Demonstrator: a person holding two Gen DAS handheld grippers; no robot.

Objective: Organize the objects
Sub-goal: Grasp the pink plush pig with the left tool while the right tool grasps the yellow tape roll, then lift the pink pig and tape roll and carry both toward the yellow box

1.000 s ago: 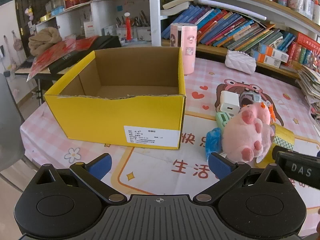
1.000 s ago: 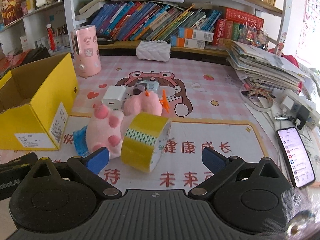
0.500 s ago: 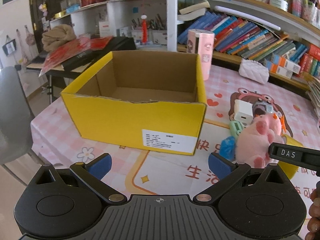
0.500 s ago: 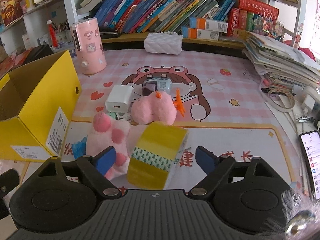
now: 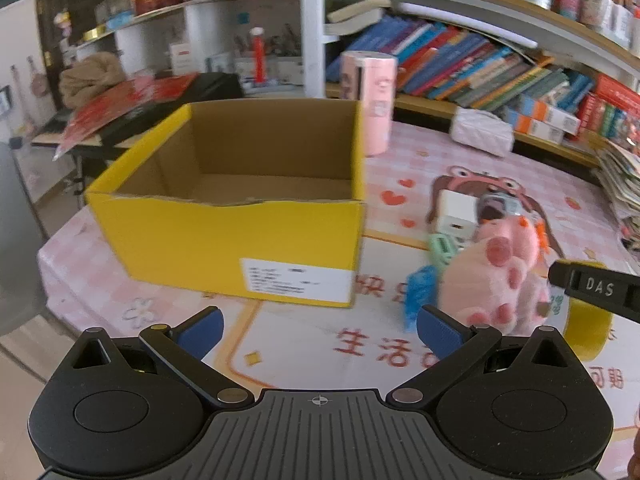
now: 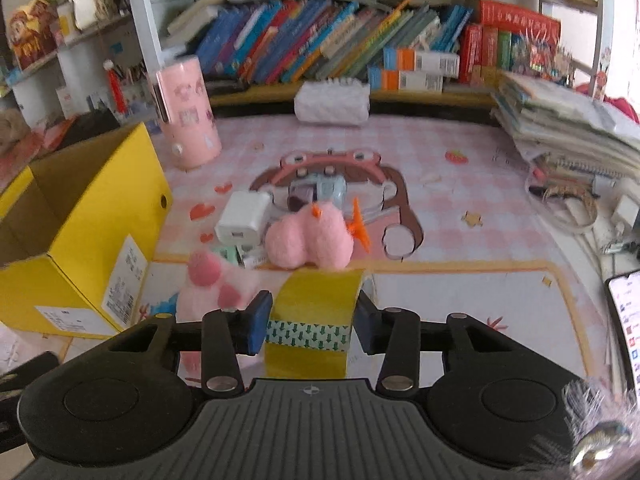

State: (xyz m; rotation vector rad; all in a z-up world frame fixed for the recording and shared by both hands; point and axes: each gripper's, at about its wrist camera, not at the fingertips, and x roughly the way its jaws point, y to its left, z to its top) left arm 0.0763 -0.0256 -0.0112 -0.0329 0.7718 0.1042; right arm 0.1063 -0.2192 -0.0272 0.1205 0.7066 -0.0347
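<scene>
The right gripper has its two blue pads pressed against the flat sides of the yellow tape roll, which stands on edge between them, its green-arrow band facing the camera. Just left of the roll lies the pink plush toy, paws up, and beyond it a second, rounder pink plush with orange bits. A white charger and a small pale-blue gadget sit behind those on the cartoon-printed table mat.

The left gripper holds nothing; its jaws stand wide apart above the mat, facing the open yellow cardboard box, whose brown inside looks bare as far as can be seen. The box stands to the left of the cluster of toys. A pink cylindrical container stands behind the box's far right corner, and bookshelves line the back of the table. A phone lies at the right edge.
</scene>
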